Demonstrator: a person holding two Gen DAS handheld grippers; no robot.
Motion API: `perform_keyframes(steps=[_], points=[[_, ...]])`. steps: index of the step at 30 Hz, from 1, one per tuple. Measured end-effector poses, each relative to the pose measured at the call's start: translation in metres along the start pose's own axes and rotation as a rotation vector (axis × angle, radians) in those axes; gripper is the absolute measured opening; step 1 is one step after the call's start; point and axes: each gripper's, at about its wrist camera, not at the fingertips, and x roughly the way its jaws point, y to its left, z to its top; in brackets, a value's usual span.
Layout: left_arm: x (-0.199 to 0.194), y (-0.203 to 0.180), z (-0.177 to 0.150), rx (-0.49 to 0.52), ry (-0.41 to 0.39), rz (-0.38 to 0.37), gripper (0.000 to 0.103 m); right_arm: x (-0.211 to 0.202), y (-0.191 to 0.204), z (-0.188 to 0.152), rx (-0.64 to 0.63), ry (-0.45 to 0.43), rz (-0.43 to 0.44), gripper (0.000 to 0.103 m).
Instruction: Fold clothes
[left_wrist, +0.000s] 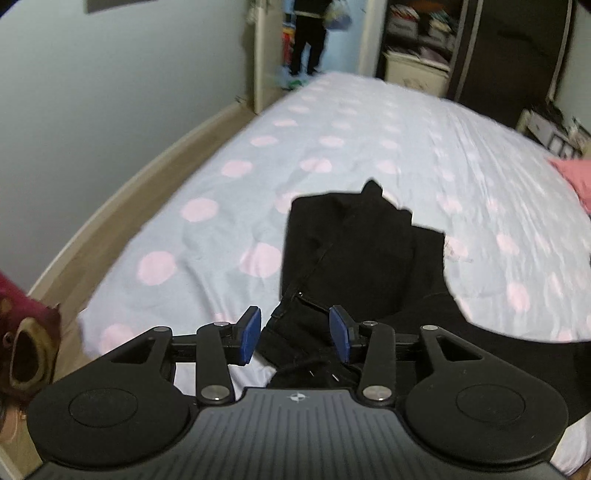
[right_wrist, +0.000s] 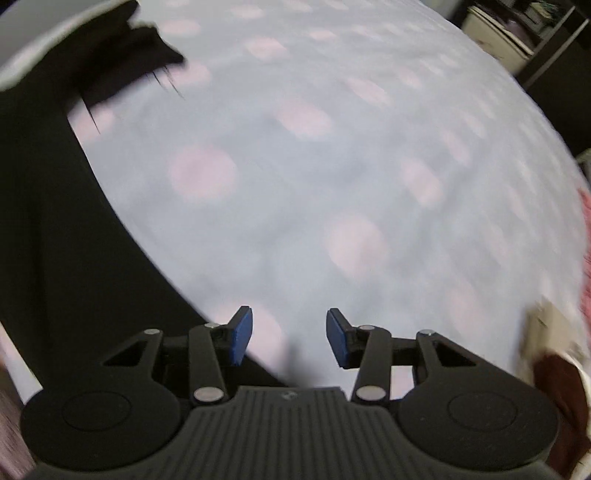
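Black garment (left_wrist: 351, 251) lies centre frame on the dotted bedsheet (left_wrist: 229, 206). Left gripper (left_wrist: 295, 334) is spread wide over its near edge, gripping nothing. Right gripper (right_wrist: 289, 338) is wide too, empty above sheet. Right wrist view is motion-blurred; garment cut off lower left.

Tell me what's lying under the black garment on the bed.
The black garment lies on a pale blue bedspread with pink dots, visible all around it. Whatever is directly beneath the cloth is covered. The open left gripper hovers over its near edge.
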Motion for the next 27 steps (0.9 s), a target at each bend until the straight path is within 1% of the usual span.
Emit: perform_keyframes(steps=[2,5,7,13,14,16,17,21,23,24,26,27], points=[[0.031,0.007,0.003,0.01,0.031,-0.025,0.039,0.013,0.011,0.031,0.029,-0.026,0.059,0.047],[0.058,0.012,0.001,0.006,0.059,-0.056,0.04,0.037,0.024,0.077,0.073,-0.064,0.141,0.047],[0.074,0.014,0.0,0.003,0.076,-0.077,0.044,0.046,0.04,0.107,0.101,-0.082,0.189,0.048],[0.124,0.022,-0.005,-0.007,0.129,-0.14,0.048,0.086,0.076,0.178,0.172,-0.09,0.322,0.049],[0.132,0.023,-0.005,-0.009,0.137,-0.15,0.048,0.092,0.079,0.187,0.188,-0.094,0.336,0.05],[0.145,0.024,-0.008,-0.008,0.152,-0.171,0.052,0.104,0.082,0.203,0.234,-0.105,0.364,0.055],[0.147,0.023,-0.009,-0.005,0.156,-0.18,0.052,0.11,0.084,0.209,0.261,-0.108,0.374,0.056],[0.155,0.026,-0.016,-0.011,0.15,-0.173,0.056,0.14,0.09,0.229,0.385,-0.097,0.449,0.056],[0.159,0.029,-0.018,-0.033,0.153,-0.172,0.056,0.153,0.096,0.234,0.434,-0.096,0.475,0.056],[0.161,0.029,-0.018,-0.034,0.153,-0.171,0.056,0.158,0.1,0.237,0.452,-0.102,0.482,0.061],[0.163,0.028,-0.02,-0.031,0.151,-0.169,0.055,0.162,0.108,0.24,0.473,-0.13,0.479,0.062],[0.164,0.026,-0.019,-0.026,0.151,-0.161,0.051,0.162,0.112,0.242,0.477,-0.141,0.478,0.062]])
